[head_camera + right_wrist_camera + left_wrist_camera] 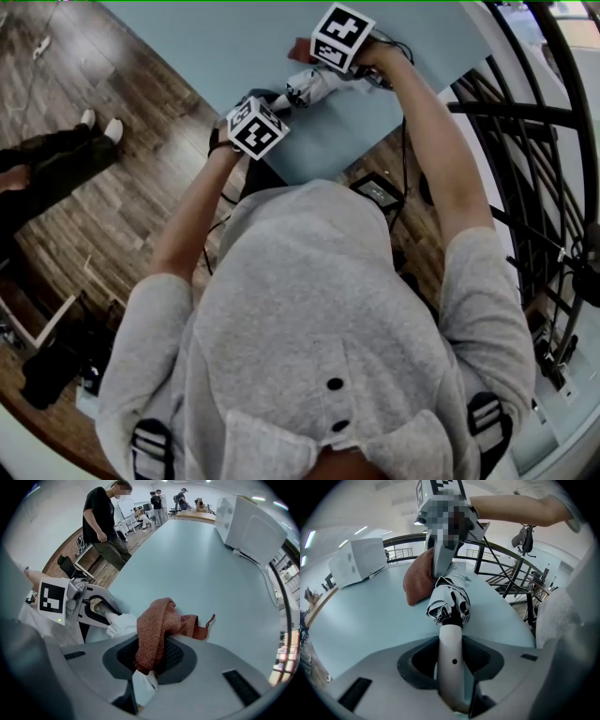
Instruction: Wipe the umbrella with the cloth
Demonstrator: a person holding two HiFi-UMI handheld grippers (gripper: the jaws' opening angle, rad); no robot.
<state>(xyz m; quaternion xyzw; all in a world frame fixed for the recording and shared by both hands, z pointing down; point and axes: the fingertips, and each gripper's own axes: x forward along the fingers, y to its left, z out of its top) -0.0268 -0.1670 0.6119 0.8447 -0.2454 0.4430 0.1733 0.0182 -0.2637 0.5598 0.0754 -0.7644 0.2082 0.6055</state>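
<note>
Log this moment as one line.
left gripper: shut on umbrella handle | right gripper: shut on cloth | cloth: against folded umbrella, over table | step: wipe

No word, number or brand is legible anywhere I look. The marker cube [257,128] atop the left gripper [451,660] and the second cube [342,37] atop the right gripper [149,663] bear only black-and-white square patterns. The whiteboard [126,508] far beyond the right gripper is too small to read.
</note>
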